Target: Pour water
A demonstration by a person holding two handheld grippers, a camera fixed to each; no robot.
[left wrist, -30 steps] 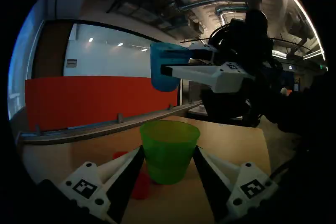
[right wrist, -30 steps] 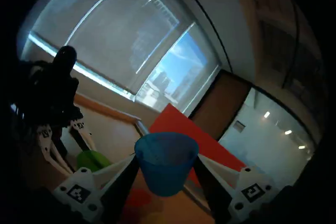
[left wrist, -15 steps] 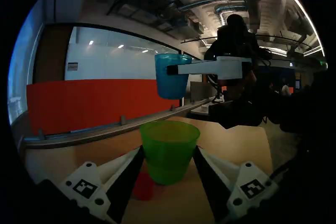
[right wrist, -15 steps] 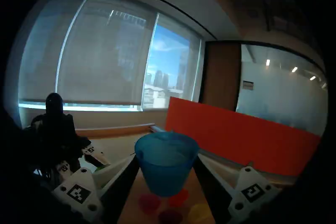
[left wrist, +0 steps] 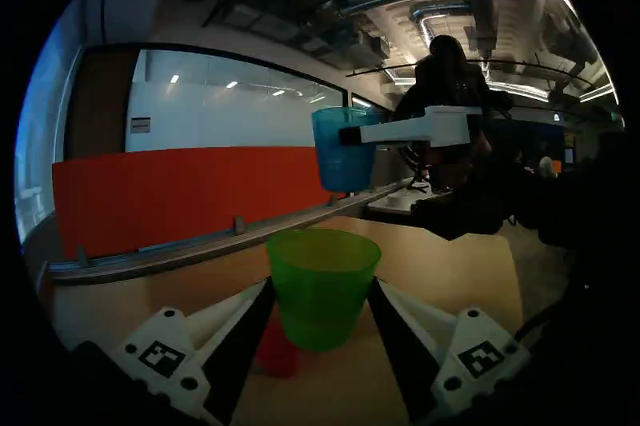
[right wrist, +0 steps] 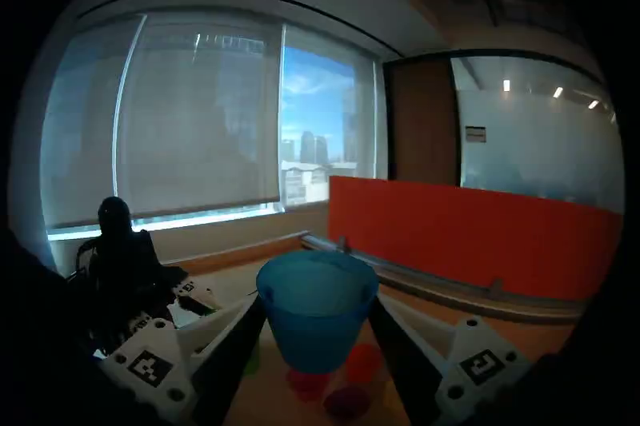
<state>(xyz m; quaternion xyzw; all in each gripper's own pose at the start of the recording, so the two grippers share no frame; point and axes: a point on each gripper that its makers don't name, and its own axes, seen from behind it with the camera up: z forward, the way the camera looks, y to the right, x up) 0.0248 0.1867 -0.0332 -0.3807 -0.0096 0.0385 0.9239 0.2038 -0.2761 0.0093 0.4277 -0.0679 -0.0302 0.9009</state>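
A green plastic cup (left wrist: 322, 286) stands upright between the fingers of my left gripper (left wrist: 322, 314), which is shut on it just above the wooden table (left wrist: 448, 266). Higher up and to the right in the left gripper view, the right gripper (left wrist: 376, 133) holds a blue cup (left wrist: 344, 159) upright. In the right gripper view that blue cup (right wrist: 317, 320) sits level between my right gripper's (right wrist: 317, 330) fingers, shut on it. The left gripper (right wrist: 180, 298) shows dark at the left there. I cannot see water in either cup.
Small red and coloured discs (right wrist: 352, 374) lie on the table under the blue cup; a red one (left wrist: 276, 350) lies beside the green cup. An orange partition (left wrist: 184, 190) with a metal rail (left wrist: 232, 234) borders the table's far side. Windows (right wrist: 200, 130) stand behind.
The blue cup has swung from tilted to upright and moved to the right of the green cup. The green cup has stayed put.
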